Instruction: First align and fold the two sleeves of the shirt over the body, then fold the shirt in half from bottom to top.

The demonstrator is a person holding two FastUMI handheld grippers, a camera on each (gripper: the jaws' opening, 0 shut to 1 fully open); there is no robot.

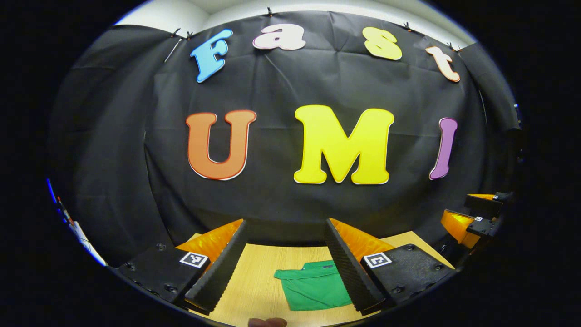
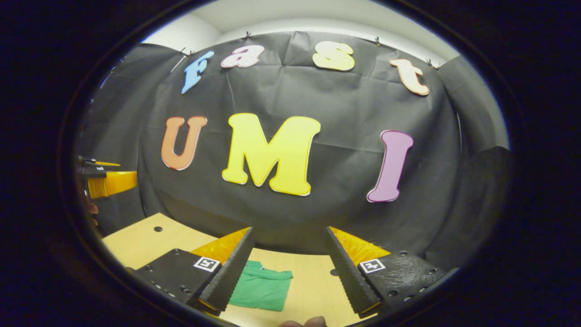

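So the green shirt [image 1: 313, 288] is lying folded up in a compact rectangle on the light wooden table [image 1: 258, 277], and both grippers are just hanging in the air above it, facing the black cloth wall, not touching anything. The left gripper [image 1: 285, 265] has its fingers spread wide with nothing between them, and off at the right edge of its view you can see the right gripper [image 1: 474, 218] too. Same deal in the right gripper view: right gripper [image 2: 290, 270] wide apart and empty, shirt [image 2: 261, 288] sitting low on the table [image 2: 150, 240] partly behind its left finger.
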